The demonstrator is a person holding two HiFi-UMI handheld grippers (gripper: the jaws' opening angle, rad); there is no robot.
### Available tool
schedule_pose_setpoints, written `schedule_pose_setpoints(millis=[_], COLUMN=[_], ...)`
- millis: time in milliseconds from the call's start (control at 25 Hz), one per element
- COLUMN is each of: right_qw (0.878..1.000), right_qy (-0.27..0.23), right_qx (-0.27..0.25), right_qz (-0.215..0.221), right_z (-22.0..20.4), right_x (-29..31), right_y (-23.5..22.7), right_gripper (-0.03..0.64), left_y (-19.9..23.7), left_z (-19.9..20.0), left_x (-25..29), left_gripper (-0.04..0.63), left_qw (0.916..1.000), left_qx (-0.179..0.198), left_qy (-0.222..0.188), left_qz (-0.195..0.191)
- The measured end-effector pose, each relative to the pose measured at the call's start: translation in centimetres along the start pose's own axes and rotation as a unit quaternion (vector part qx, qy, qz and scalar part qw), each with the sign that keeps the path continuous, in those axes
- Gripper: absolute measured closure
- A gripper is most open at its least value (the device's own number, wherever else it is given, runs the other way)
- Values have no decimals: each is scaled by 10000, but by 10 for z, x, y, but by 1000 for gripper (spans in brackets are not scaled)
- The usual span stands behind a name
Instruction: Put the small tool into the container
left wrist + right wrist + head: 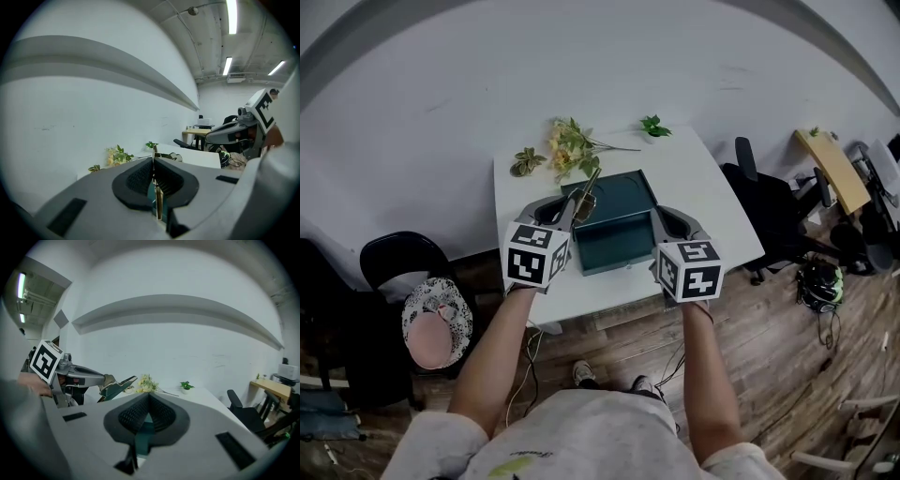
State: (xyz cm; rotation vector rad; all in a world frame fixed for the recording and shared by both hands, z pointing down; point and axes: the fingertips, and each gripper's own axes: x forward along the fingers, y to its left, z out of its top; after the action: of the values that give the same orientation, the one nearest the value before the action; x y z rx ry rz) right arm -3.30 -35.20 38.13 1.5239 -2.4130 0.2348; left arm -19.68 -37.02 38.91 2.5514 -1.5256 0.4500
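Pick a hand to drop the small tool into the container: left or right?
Left. The left gripper has its jaws shut on the small tool, held over the container. The right gripper sits at the container's right side, no tool.

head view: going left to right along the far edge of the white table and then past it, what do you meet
leaf sprig → yellow flower bunch → small green plant → black office chair → wooden desk
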Motion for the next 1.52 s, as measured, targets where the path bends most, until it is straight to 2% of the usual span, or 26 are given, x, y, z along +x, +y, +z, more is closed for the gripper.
schedule_pose_setpoints(millis=[280,600,880,1120,1360,1520], right_qw=[9999,9998,9999,9998,9997,9996], right_qy=[11,31,77,128,177,214], right_qx=[-39,-87,-3,76,87,60], right_qz=[153,175,146,135,169,155], right_z=[-6,-15,-25,-33,-40,-43], right_x=[-3,-12,-18,-20,-19,-19], right_y=[-13,-34,-49,-57,-55,-56], right_gripper=[612,612,612,612,612,612], left_y=[-20,-53,-76,-91,-102,-105], left_z=[0,-11,-25,-43,-63,-73], left_x=[13,35,52,66,79,87], left_gripper=[591,591,591,591,591,591], left_qw=[9998,9970,9910,9818,9661,9595], left_qx=[177,532,874,1244,1767,1870], left_qy=[110,393,733,1085,1423,1582], left_qz=[-53,-399,-702,-944,-1237,-1388])
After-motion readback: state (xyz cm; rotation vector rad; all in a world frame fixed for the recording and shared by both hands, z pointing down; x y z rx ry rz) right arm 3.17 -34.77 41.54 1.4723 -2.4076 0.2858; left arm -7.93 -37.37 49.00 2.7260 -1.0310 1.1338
